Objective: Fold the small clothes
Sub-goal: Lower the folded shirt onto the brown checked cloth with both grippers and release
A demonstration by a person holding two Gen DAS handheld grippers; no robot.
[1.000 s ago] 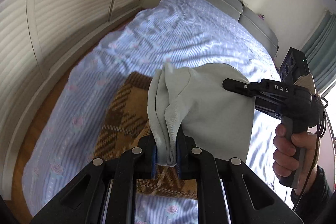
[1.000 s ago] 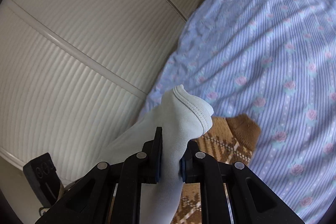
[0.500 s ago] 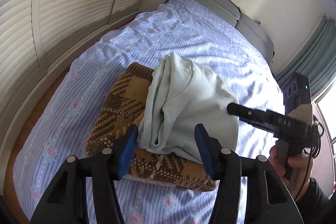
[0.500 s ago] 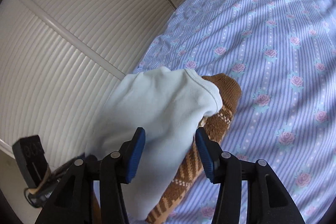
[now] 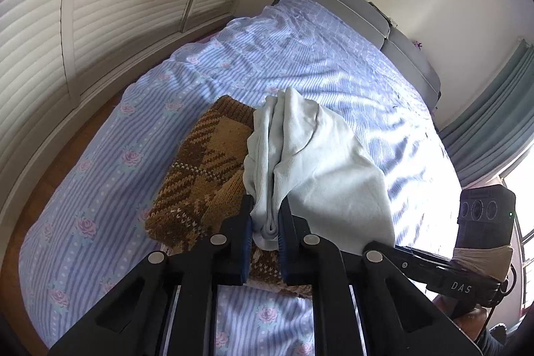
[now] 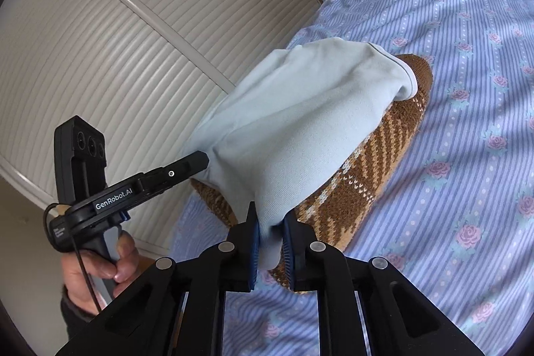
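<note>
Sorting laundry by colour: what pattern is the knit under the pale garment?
Brown and tan plaid knit, with white flecks; clearest in the right wrist view.

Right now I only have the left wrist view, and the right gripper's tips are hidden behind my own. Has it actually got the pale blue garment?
Observer: Yes. In the right wrist view the right gripper is shut on a corner of the pale blue garment.
Operator: Where does the far end of the cloth sit?
Observer: Its hemmed edge drapes over the far end of the brown knit, which lies underneath on the bed.
Operator: And how does my gripper look from that side?
Observer: The left gripper meets the garment at its near left edge, above the knit.
</note>
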